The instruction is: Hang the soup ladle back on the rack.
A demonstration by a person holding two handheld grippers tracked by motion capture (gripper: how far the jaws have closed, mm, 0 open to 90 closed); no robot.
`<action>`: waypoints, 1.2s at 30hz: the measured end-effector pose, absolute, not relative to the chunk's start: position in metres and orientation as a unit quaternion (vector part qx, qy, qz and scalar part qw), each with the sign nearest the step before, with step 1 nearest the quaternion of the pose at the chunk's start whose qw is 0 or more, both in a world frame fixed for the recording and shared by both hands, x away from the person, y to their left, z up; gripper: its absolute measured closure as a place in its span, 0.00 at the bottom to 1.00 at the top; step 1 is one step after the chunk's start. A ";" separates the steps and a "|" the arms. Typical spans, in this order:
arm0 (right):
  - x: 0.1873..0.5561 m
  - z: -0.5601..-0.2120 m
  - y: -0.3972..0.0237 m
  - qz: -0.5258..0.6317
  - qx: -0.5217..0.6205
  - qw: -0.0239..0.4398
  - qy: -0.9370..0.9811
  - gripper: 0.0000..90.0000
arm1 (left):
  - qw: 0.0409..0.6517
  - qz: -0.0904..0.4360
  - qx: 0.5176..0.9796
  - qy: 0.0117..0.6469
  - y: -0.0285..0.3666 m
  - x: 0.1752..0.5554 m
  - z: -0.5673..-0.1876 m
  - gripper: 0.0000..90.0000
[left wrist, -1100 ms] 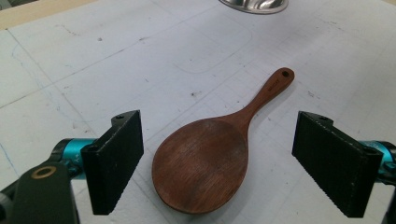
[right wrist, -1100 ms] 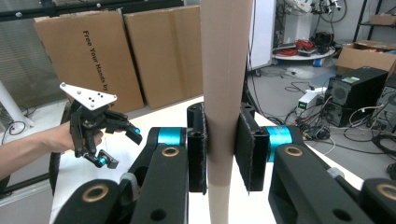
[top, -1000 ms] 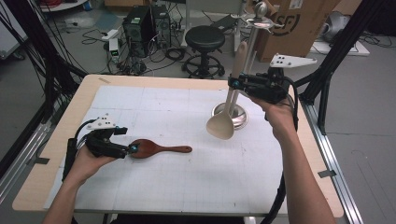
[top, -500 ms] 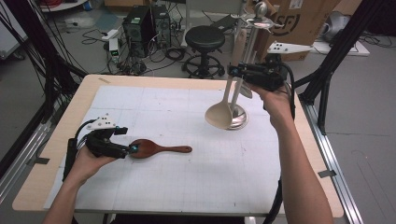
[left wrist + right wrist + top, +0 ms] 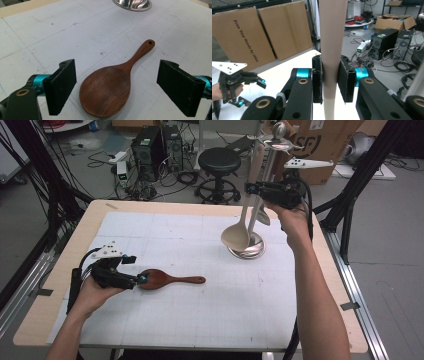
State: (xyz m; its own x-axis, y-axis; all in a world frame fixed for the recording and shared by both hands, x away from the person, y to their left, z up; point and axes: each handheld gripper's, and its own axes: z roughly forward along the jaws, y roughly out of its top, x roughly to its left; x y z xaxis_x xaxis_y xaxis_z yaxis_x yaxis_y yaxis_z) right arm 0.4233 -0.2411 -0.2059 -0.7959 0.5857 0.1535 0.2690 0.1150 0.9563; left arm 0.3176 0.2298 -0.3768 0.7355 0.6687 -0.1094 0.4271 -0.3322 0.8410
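A dark brown wooden spoon (image 5: 167, 280) lies flat on the white mat, handle pointing right. My left gripper (image 5: 134, 279) rests at its bowl end. In the left gripper view the jaws (image 5: 120, 85) stand open, one pad on each side of the spoon's bowl (image 5: 106, 88), touching nothing. My right gripper (image 5: 250, 189) is raised at the far right, shut on the handle of a beige spoon (image 5: 235, 237) that hangs bowl down. That handle (image 5: 333, 50) is pinched between both pads. The bowl hangs just above the round base of a metal stand (image 5: 252, 251).
The metal stand's pole (image 5: 267, 167) rises right beside the held beige spoon, with a knob on top. Its base (image 5: 132, 3) lies beyond the brown spoon. The white mat (image 5: 200, 320) covers most of the wooden table. A stool, computers and cardboard boxes stand beyond the far edge.
My right gripper has lifted the beige spoon and carried it toward the stand's pole; the spoon now hangs closer to upright. The left gripper and brown spoon have not moved.
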 end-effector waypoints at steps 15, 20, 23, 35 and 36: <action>0.431 -0.208 -0.241 0.586 0.308 0.147 0.735 0.84 | 0.471 0.127 0.805 0.339 0.229 0.317 -0.377 0.18; 0.434 -0.209 -0.244 0.588 0.317 0.151 0.729 0.84 | 0.469 0.126 0.808 0.335 0.228 0.318 -0.377 0.18; 0.434 -0.209 -0.245 0.589 0.321 0.155 0.725 0.83 | 0.469 0.124 0.807 0.335 0.228 0.318 -0.378 0.18; 0.433 -0.209 -0.250 0.596 0.331 0.164 0.713 0.79 | 0.470 0.124 0.807 0.335 0.227 0.318 -0.378 0.18; 0.433 -0.208 -0.250 0.595 0.332 0.165 0.714 0.78 | 0.470 0.124 0.807 0.334 0.227 0.318 -0.378 0.18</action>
State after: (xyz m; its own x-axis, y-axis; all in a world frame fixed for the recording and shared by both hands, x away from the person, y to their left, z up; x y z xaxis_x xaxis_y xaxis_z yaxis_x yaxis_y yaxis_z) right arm 0.4325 -0.2501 -0.2083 -0.7254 0.6696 0.1593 0.2775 0.0728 0.9580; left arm 0.3177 0.2272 -0.3777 0.7458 0.6563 -0.1144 0.4232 -0.3340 0.8422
